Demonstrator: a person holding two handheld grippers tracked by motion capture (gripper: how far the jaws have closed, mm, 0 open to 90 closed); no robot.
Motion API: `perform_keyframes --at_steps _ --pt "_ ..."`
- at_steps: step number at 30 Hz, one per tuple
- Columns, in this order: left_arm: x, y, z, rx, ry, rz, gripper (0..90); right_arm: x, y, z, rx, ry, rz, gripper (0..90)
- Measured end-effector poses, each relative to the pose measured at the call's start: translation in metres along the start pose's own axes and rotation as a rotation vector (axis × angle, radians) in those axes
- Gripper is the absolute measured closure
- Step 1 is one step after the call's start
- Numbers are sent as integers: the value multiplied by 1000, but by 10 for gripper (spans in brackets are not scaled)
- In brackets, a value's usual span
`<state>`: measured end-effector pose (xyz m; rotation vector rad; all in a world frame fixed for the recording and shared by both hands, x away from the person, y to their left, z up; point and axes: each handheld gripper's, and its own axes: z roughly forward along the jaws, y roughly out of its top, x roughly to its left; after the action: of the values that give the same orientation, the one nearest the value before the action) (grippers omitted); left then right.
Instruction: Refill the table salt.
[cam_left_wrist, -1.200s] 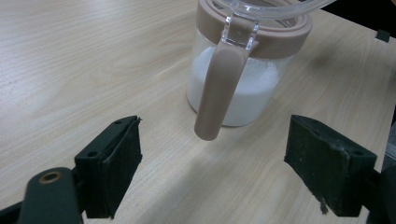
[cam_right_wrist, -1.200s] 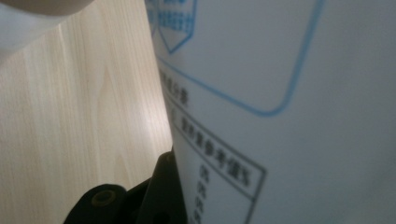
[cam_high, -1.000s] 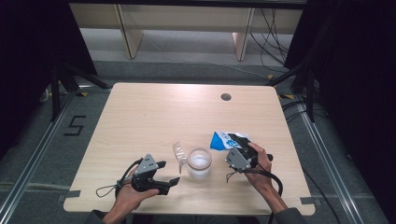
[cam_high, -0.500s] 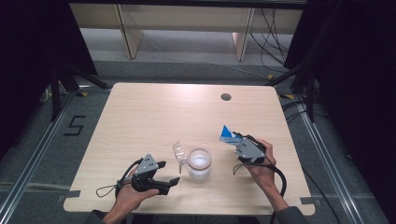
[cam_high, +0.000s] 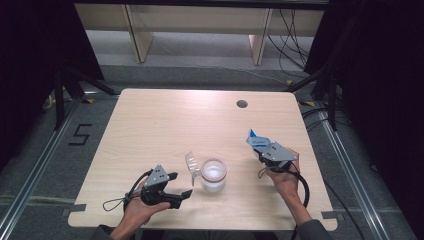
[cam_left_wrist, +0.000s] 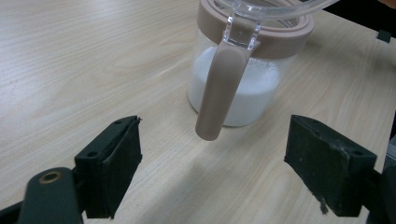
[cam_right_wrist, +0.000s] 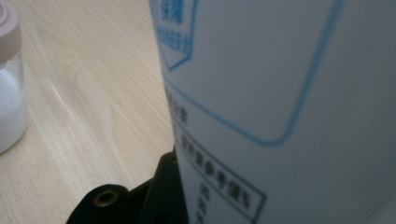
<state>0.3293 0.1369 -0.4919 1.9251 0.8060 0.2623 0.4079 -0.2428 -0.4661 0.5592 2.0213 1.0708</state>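
A clear jar (cam_high: 213, 175) with white contents stands near the table's front middle. It has a tan rim and a tan handle (cam_left_wrist: 222, 88), and its clear lid (cam_high: 192, 164) is flipped open to the left. My left gripper (cam_high: 180, 186) rests on the table just left of the jar. It is open, and its black pads (cam_left_wrist: 116, 163) stand wide on either side of the handle without touching it. My right gripper (cam_high: 260, 145) is shut on a blue-and-white carton (cam_high: 256, 138), held above the table to the right of the jar. The printed side of the carton (cam_right_wrist: 289, 93) sits close to the camera.
The light wooden table (cam_high: 175, 125) has a round cable hole (cam_high: 242, 104) at the back right. Black cables trail from both grippers over the front edge. Shelving legs and floor cables lie beyond the table's far edge.
My right gripper has carried the carton to the right, away from the jar's mouth. The left gripper and the jar have stayed put.
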Motion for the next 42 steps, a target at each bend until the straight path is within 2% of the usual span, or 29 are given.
perform_keyframes --at_steps 2,3,5,8,9,14,15,17,18,19,20,21,23,24,25,26,28,29,31,32,33,36,37,38,39,40,41,42 --pt "0 0 0 2 0 -2 177 -4 -3 1 -6 0 4 792" --pt "0 0 0 2 0 -3 177 -5 -4 0 -2 6 31 792" --pt "0 0 0 0 5 -3 177 -8 -7 1 -11 6 40 793" --pt "0 1 0 11 14 -3 177 -11 -12 1 -8 15 101 793" --pt "0 1 0 10 13 -3 177 -13 -14 2 -18 16 98 794" --pt "1 1 1 5 7 -4 177 -17 -18 0 -16 21 147 796" --pt "1 1 1 4 7 -5 177 -18 -19 1 -33 16 141 796" --pt "1 1 1 -1 7 -9 177 -21 -21 1 -35 22 161 797" --pt "2 1 1 4 5 -1 177 -22 -23 2 -51 9 176 797" --pt "2 1 1 4 5 -1 177 -22 -24 0 -35 15 195 797" --pt "2 1 1 4 5 0 177 -25 -25 0 -38 12 180 798" --pt "1 1 1 4 7 -5 177 -25 -27 0 -42 -3 211 800" --pt "1 1 1 4 6 -6 176 -29 -30 -2 -38 -5 227 802" --pt "1 0 1 5 6 -6 177 -29 -32 -2 -35 -7 253 803" --pt "1 0 1 4 6 -6 177 -32 -33 -2 -38 -17 233 805" --pt "1 1 1 4 6 -6 177 -33 -35 -3 -26 -15 237 807" --pt "1 1 1 3 4 -6 177 -32 -37 -4 -19 -27 266 809" --pt "1 1 2 3 3 -6 177 -35 -38 -4 -12 -14 258 809" --pt "1 0 2 1 -2 -1 177 -34 -39 -5 -7 -23 282 811" --pt "1 0 2 0 -2 -2 177 -35 -40 -4 -24 -31 274 810" --pt "2 0 2 3 1 -2 177 -34 -40 -4 -18 -26 309 811" --pt "2 0 2 2 2 -3 177 -38 -42 -3 -44 -20 287 811" --pt "2 0 2 4 0 -2 177 -38 -42 -3 -45 -11 327 811" --pt "1 0 2 0 -2 -3 177 -37 -43 -3 -55 -19 337 811" --pt "1 0 2 1 -2 -2 177 -39 -44 -2 -57 16 339 812" --pt "1 0 2 4 0 -2 177 -40 -44 -2 -49 6 332 812" --pt "1 0 2 3 1 -3 177 -39 -45 -1 -64 -13 328 812" --pt "1 1 2 7 9 -3 177 -37 -45 -2 -59 -6 352 813"
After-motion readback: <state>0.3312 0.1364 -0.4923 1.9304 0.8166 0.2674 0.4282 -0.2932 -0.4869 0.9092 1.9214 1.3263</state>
